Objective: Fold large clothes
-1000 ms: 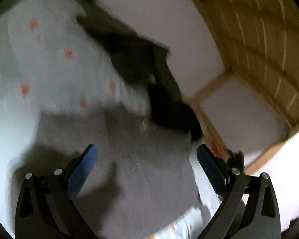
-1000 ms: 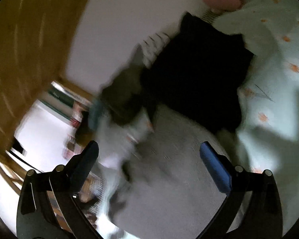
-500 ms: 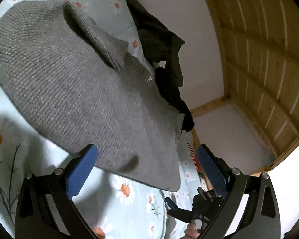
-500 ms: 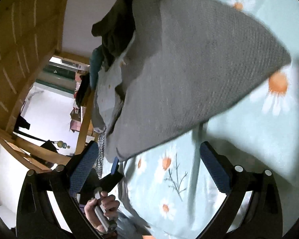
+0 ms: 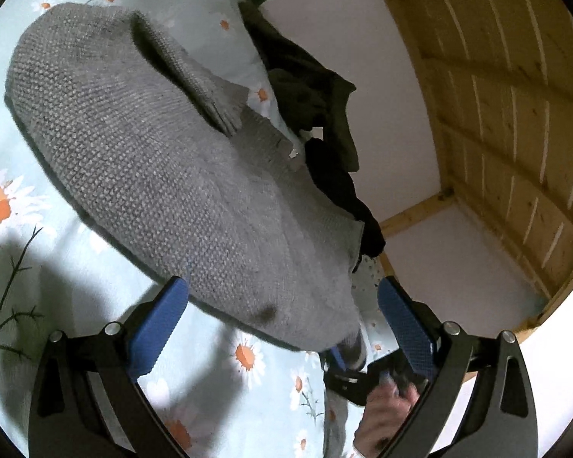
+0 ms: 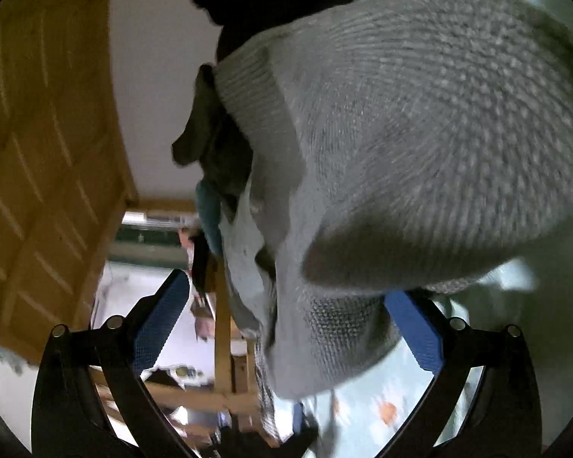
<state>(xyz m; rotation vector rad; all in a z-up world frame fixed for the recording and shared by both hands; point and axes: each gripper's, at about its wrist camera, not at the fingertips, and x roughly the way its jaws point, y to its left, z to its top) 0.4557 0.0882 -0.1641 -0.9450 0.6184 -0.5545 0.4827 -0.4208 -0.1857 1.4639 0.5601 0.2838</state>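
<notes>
Lying rumpled — grey knit sweater [image 5: 164,160] on daisy-print bedsheet [image 5: 15,305].

A grey knitted sweater [image 5: 179,175] lies spread on the daisy-print bedsheet [image 5: 15,252]; one sleeve folded across its body.

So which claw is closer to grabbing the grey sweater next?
Right, probably: a corner of the grey sweater sits inside the open right claw. The left claw, also open, only reaches its edge.
</notes>
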